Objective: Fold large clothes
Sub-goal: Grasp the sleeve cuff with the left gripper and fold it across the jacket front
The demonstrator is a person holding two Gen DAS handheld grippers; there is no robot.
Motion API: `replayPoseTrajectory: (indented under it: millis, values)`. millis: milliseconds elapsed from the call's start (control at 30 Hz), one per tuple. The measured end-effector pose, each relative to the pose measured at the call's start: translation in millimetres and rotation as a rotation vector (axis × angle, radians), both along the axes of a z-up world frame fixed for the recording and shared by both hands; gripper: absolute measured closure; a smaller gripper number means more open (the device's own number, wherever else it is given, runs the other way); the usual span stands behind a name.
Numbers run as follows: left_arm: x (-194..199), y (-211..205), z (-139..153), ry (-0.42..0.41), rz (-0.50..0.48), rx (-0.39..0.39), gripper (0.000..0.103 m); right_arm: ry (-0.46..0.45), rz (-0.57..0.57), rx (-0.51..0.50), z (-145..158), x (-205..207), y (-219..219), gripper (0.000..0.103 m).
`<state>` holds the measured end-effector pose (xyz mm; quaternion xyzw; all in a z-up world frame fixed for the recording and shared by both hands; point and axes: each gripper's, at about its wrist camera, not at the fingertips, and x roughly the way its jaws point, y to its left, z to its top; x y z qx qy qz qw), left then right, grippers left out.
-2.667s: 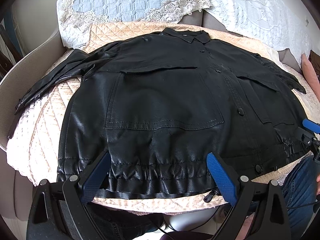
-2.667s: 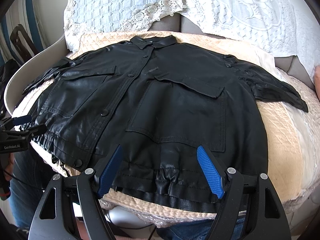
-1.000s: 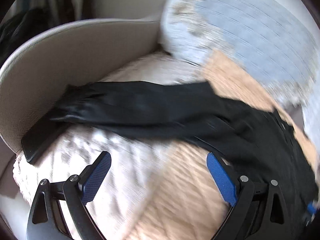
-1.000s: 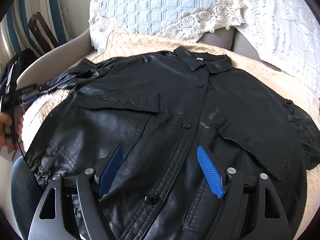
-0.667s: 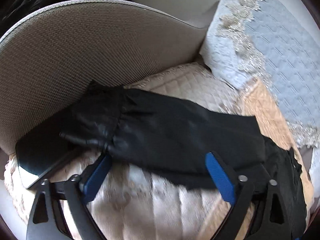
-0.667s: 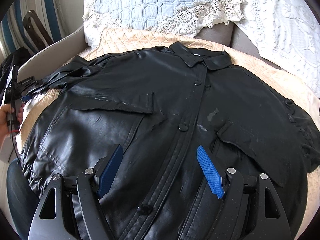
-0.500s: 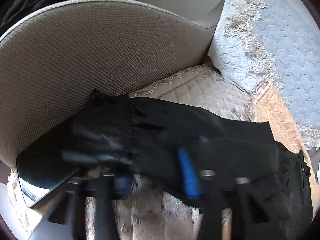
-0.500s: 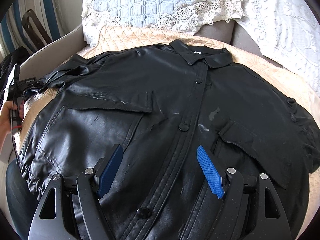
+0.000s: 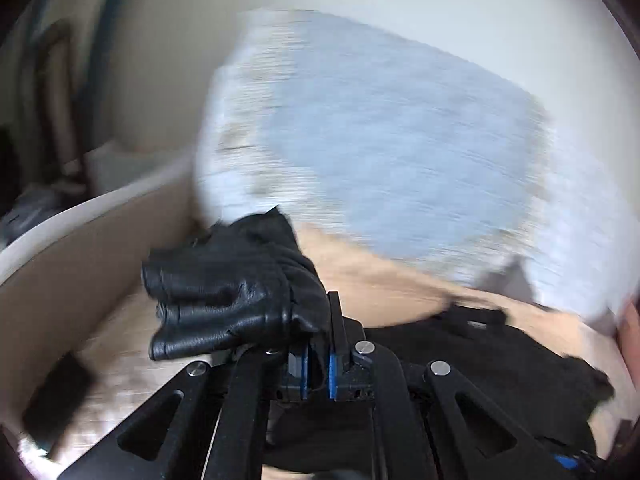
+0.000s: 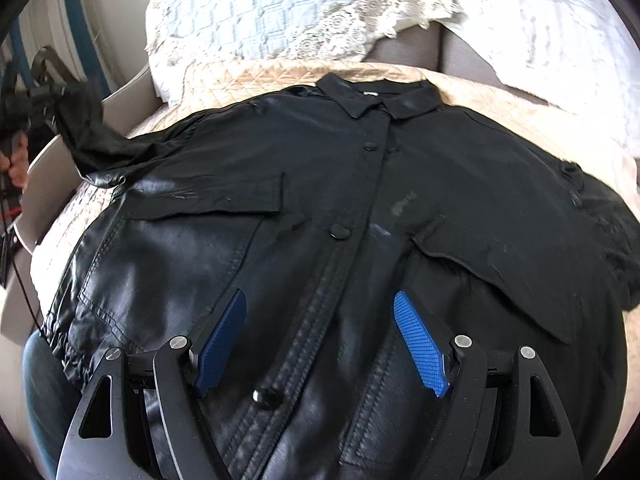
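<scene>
A home sitting room: a quilted sofa cover and lace-trimmed blue cushion.

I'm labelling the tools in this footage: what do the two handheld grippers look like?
Both are matte black linkage frames with triangular cut-outs and silver pivot screws. The right gripper has blue ribbed finger pads; the left gripper shows blue pad edges too.

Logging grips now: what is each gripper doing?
Left gripper: closed on the jacket's sleeve.
Right gripper: open, holding nothing, over the jacket.
</scene>
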<state>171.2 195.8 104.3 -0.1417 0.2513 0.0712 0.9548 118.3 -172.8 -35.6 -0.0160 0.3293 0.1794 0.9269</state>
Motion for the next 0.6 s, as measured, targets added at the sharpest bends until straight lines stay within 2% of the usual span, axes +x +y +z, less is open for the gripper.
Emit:
replayPoseTrajectory:
  millis: [100, 167, 300, 367, 400, 467, 533, 600]
  values:
    - [28.6, -62.0, -11.2, 0.035, -0.145, 0.015, 0.097, 0.011, -0.021, 0.008, -3.2, -2.9, -11.6, 0.026]
    - [45.1, -101.9, -32.2, 0.086, -0.238, 0.008, 0.096, 0.02, -0.034, 0.015, -5.9, -4.1, -19.3, 0.026]
    - [72.8, -157.2, -89.7, 0.253, -0.381, -0.025, 0.091, 0.054, -0.067, 0.037, -12.1, -3.7, -35.4, 0.026]
    - [73.2, -172.7, -111.3, 0.333, -0.425, -0.044, 0.083, 0.068, -0.079, 0.054, -13.5, -1.7, -41.4, 0.026]
    - [68.6, -176.5, -113.5, 0.336, -0.447, -0.062, 0.078, 0.069, -0.081, 0.065, -13.5, -0.9, -44.2, 0.026]
    - [51.4, -183.3, -100.6, 0.296, -0.506, -0.087, 0.057, 0.067, -0.084, 0.085, -12.5, 0.6, -48.2, 0.026]
    - [35.4, -176.9, -79.4, 0.218, -0.562, -0.117, 0.053, 0.063, -0.085, 0.113, -9.4, 5.1, -50.9, 0.026]
    - [17.1, -152.5, -58.1, 0.117, -0.508, -0.115, 0.046, 0.059, -0.079, 0.148, -2.3, 12.3, -48.9, 0.026]
